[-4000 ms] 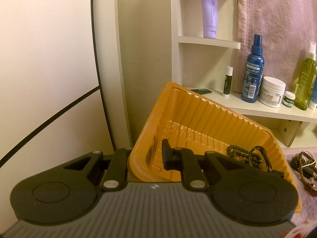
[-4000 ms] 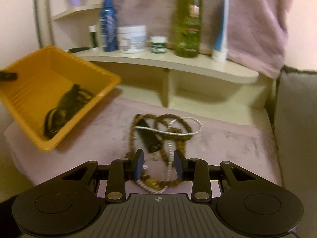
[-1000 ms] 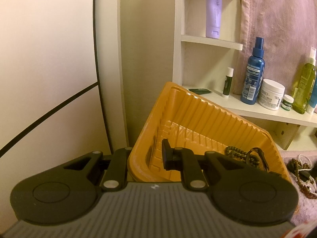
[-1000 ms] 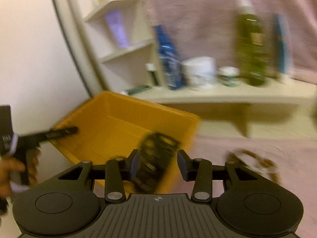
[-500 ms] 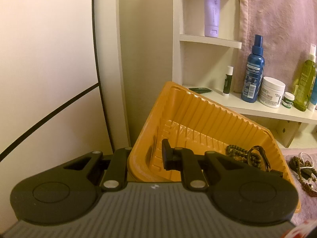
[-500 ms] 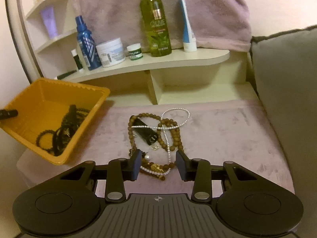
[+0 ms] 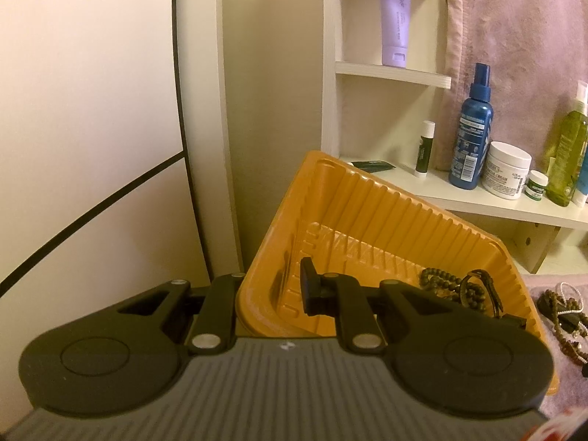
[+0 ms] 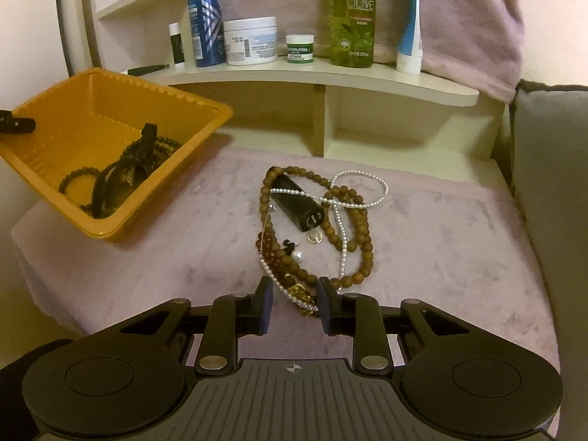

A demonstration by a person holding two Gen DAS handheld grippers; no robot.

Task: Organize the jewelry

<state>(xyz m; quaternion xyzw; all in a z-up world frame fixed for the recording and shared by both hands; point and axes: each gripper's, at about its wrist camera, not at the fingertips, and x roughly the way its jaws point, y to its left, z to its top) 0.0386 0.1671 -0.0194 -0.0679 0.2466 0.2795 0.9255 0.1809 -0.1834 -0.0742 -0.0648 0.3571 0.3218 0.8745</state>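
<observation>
Cream wall (image 7: 92, 110), pale corner shelving (image 8: 330, 77), pink hanging towel (image 8: 459, 7), grey cushion (image 8: 551, 183), warm dim light

The left black two-finger hand-held gripper (image 7: 270, 296) was clamped on the near rim of the tilted orange ribbed plastic tray (image 7: 367, 228), one finger outside the wall, the other inside. The right black hand-held gripper (image 8: 294, 303) pointed downward, its jaws closing, with the near end of a white pearl strand (image 8: 290, 292) between its pads, not yet pressed.

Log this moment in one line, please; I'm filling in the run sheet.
left tool: shut on orange tray rim, tray tilted | right tool: closing around pearl strand | pads not yet pressing
</observation>
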